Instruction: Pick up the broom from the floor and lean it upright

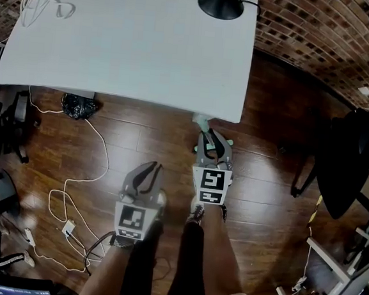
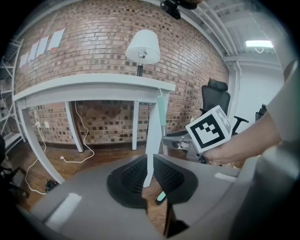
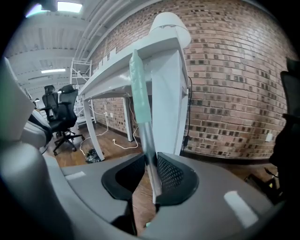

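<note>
While the right gripper (image 3: 151,174) clamps the broom (image 3: 139,93) upright at the table's (image 1: 148,44) near edge, the left gripper (image 2: 149,177) hangs slack and empty. Likely only letting go remains.

The broom (image 3: 139,89) has its lower end hidden behind the right gripper (image 3: 151,176).

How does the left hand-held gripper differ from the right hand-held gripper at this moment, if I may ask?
The right hand-held gripper is closed on the broom handle; the left hand-held gripper holds nothing, jaws slightly apart. The right one reaches nearer the table; the left sits farther back. Both are grey, each with a marker cube.
</note>
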### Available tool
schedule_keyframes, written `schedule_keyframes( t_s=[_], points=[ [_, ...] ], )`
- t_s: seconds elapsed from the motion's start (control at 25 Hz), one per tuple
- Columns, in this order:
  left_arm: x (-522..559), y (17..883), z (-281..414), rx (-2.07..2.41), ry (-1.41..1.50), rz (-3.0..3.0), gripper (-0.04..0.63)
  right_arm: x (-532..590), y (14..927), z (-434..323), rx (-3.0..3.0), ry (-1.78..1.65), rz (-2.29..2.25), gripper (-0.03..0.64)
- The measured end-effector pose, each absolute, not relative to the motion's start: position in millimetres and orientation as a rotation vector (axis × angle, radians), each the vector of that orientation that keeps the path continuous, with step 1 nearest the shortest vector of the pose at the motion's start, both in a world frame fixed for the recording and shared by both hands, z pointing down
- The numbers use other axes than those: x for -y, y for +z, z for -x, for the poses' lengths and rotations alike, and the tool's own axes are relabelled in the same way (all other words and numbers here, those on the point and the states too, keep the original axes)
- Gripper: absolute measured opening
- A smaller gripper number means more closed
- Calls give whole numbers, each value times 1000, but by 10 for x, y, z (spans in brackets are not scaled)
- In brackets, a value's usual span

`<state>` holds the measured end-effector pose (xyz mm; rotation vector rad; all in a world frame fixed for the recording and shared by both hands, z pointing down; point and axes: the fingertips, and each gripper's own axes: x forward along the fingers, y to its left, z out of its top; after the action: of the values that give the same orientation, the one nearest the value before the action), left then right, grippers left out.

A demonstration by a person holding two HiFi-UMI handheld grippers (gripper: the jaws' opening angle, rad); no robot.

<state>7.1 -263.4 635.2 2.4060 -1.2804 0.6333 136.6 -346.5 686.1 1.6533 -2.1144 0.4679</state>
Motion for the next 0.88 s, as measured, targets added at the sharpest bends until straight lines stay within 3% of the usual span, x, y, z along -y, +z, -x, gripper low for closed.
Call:
schedule_keyframes(
  t_s=[0.52, 0.88],
  points=[
    [2575, 6397, 48, 1277, 633, -2397, 35, 3539, 6973, -1484, 2085, 757, -1711, 114],
    [2621, 6400, 33, 1275, 639, -2412, 35, 3577, 6962, -1738, 2018, 663, -1801, 107]
  ],
)
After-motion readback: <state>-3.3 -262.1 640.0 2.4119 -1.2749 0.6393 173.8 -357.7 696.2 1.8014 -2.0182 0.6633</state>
